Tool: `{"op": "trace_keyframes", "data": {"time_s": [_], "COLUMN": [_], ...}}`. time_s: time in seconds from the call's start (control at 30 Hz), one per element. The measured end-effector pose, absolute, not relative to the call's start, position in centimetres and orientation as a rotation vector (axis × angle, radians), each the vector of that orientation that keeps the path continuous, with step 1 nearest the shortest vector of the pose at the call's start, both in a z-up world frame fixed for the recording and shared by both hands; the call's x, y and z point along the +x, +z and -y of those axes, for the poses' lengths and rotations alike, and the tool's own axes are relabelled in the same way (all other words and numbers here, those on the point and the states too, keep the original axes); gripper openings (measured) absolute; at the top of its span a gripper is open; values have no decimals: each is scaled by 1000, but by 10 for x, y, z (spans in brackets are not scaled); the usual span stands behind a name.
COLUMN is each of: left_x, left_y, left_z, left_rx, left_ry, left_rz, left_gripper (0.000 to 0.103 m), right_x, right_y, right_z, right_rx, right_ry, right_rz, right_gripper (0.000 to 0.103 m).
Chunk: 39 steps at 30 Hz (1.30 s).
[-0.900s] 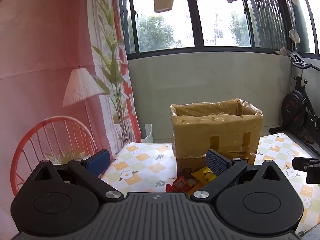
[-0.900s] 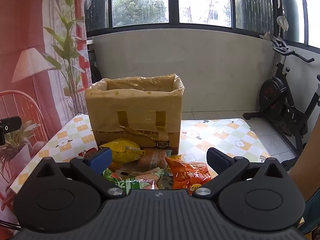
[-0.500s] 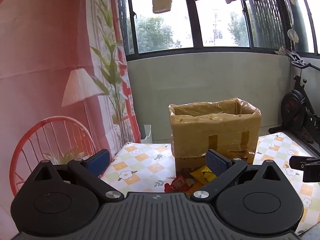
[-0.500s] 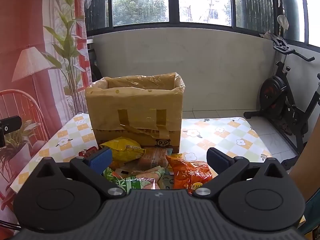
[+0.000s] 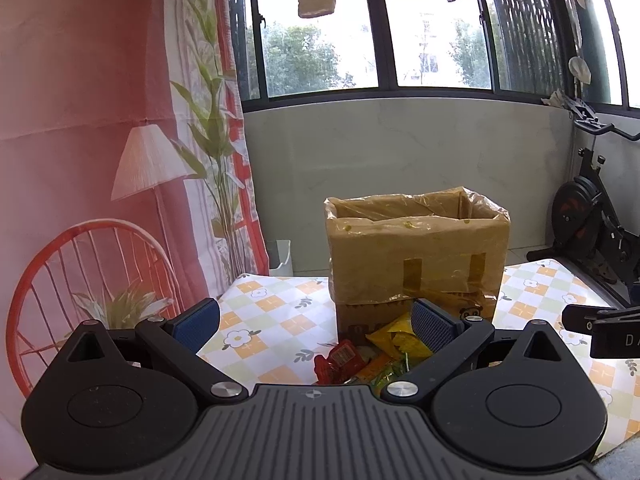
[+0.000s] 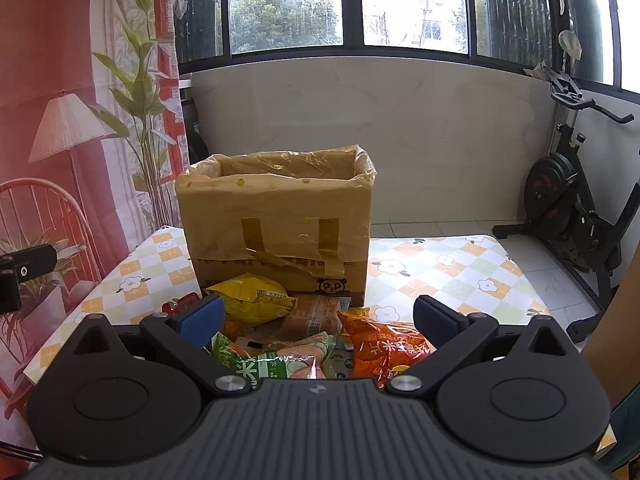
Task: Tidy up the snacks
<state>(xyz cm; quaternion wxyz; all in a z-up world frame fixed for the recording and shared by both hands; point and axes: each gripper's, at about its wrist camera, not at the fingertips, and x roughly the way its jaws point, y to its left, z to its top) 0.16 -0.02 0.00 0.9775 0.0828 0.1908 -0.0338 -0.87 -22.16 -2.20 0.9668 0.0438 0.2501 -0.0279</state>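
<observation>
Two grippers are hovering over my counter (image 6: pixel 460 276), which is wearing a checked, flower-printed cloth. My left gripper (image 5: pixel 316 320) is holding its jaws spread wide with nothing between them, and my right gripper (image 6: pixel 318 318) is doing the same. A tall cardboard box lined with a yellowish plastic bag (image 6: pixel 276 220) is standing upright near the middle of the counter. The snacks are lying in a loose heap just in front of it: a crumpled yellow packet (image 6: pixel 250 298) touching the box's base, an orange foil packet (image 6: pixel 384 346) nearer my right jaw, a green-and-white packet (image 6: pixel 268 364) closest to me, and a small red packet (image 5: pixel 334 362) at the heap's left edge.
</observation>
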Motion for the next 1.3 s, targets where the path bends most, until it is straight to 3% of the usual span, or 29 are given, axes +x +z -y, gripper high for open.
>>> {"op": "trace_keyframes", "data": {"time_s": [1.3], "left_x": [2], "left_y": [-15], "left_z": [-4], "left_rx": [107], "left_ry": [-59], "left_rz": [-418], "left_gripper": [102], "right_x": [-9], "right_y": [-24], "right_z": [213], "right_rx": [56], "right_ry": [-45], "right_rz": [-510], "right_gripper": [102]}}
